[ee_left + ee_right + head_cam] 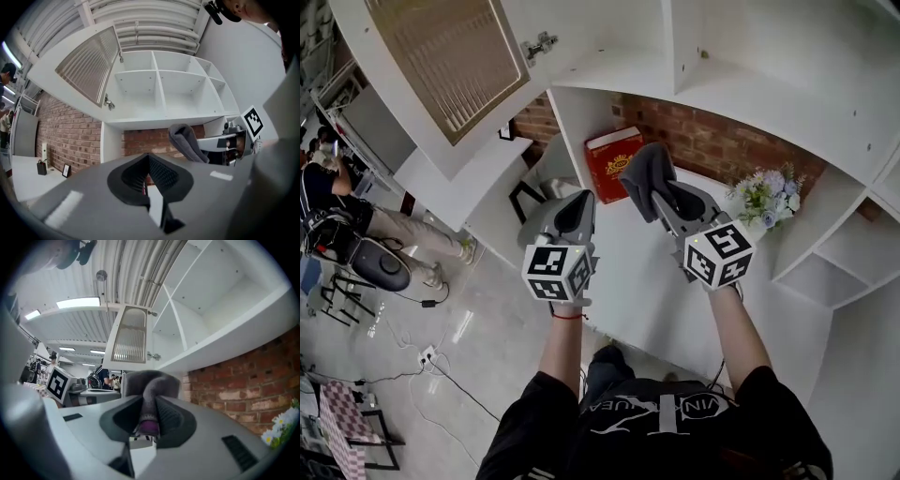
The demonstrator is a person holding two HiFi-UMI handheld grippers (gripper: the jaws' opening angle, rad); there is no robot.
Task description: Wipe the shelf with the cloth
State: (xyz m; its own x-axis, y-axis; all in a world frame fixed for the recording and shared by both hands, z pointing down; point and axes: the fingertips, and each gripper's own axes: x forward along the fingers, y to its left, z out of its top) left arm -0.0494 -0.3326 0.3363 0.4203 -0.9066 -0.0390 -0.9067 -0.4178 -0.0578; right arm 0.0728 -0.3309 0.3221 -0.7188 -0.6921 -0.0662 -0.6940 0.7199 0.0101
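A dark grey cloth (pixel 645 174) is bunched up in my right gripper (pixel 662 199), which is shut on it and held up in front of the white shelf unit (pixel 609 71). In the right gripper view the cloth (pixel 150 386) rises from between the jaws of the right gripper (pixel 149 414), under the long shelf board (pixel 225 341). My left gripper (pixel 575 210) is raised beside it on the left, its jaws together with nothing between them. The left gripper view shows the left gripper (pixel 148 167), the cloth (pixel 186 140) to its right, and several bare shelf compartments (pixel 154 123) above.
A cabinet door (pixel 450 56) stands open at the upper left. A red box (pixel 612 159) leans against the brick wall (pixel 712 141) on the white counter (pixel 628 281). A bunch of flowers (pixel 766 197) stands at the right. People and cables are at the far left on the floor.
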